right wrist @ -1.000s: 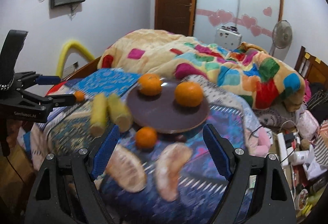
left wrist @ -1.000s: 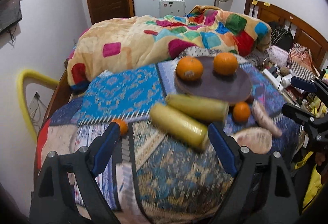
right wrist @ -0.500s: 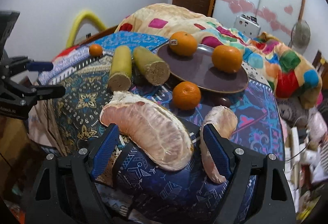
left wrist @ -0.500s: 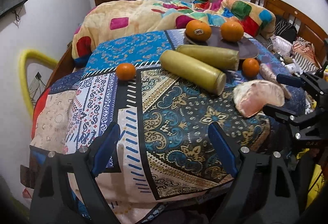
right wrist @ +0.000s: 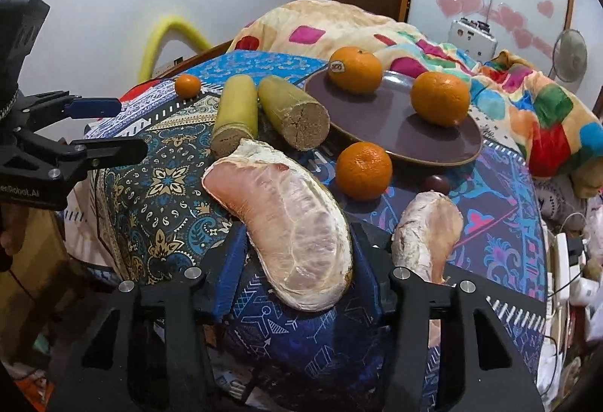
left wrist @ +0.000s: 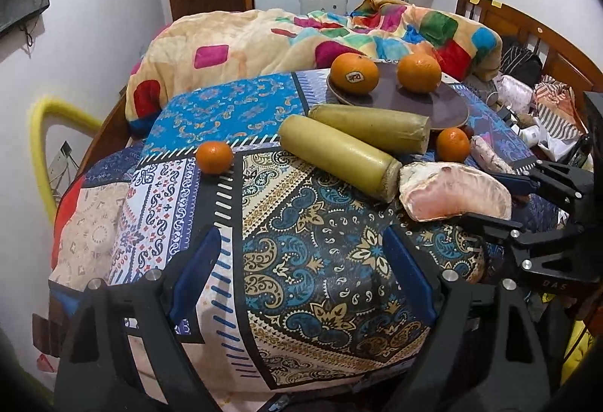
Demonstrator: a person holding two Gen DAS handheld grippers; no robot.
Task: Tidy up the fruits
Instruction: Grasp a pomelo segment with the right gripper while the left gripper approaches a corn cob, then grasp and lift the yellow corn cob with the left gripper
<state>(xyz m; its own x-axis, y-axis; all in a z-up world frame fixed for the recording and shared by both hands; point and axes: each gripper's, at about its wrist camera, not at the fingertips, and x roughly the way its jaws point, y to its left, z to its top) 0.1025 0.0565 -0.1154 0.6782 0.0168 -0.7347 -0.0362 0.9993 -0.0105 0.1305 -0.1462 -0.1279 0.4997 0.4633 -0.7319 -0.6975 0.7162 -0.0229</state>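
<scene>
Pale pink, membrane-covered pomelo wedge sits between my right gripper fingers. Those jaws have just been closing in; the blue pads sit right at the wedge's flanks, the right pad hidden behind the fruit, so I cannot tell if they press yet. The wedge lies on the patterned quilt.

Landmark: the brown plate. Everything below is relative to it.
- On the plate: two big oranges, one with a sticker at the far-left edge, the other toward the right.
- Just beside the plate's near rim: a small orange, on the quilt.
- Left of the plate: two yellow-green sugarcane sections, side by side, cut ends facing me. The nearer one touches or nearly touches the plate rim; the other lies beyond it.
- Further left, well apart from the plate: another small orange.
- Near side of the plate, past the small orange: the gripped-at wedge and a second pomelo wedge just right of it.
- A small dark fruit just below the plate rim; kind unclear.

My left gripper is wide, nothing between the fingers, hovering over bare quilt well to the near-left of the plate.
</scene>
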